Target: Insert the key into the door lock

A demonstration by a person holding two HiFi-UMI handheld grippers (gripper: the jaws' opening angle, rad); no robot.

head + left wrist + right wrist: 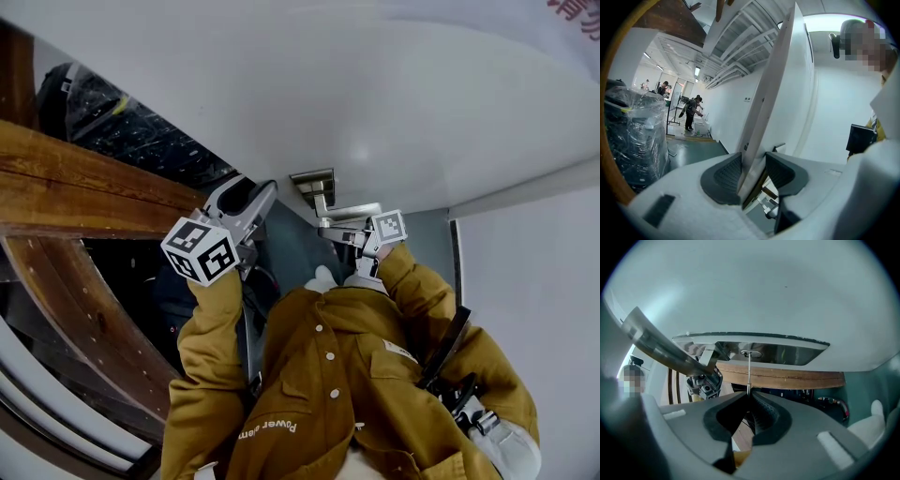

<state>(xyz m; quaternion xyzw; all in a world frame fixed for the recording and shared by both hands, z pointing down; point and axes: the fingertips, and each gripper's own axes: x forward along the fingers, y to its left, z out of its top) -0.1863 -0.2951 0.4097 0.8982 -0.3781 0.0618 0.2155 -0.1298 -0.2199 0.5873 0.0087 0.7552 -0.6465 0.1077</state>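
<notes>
Left claw (752,171) is standing wide, clamping the door edge (774,89) between its pads. Right claw (747,397) is nearly closed, pinching the key (748,373) by its near end. The far tip is meeting the door lock (751,354), right of the lever handle (661,350). Risk: a fingertip pinch is holding a thin key, so an off-axis push could twist or jam it.

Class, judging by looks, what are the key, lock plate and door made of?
Key: thin grey blade, likely metal. Lock plate: polished metal, it mirrors the room. Door: smooth white, painted or laminated; core unclear.
</notes>
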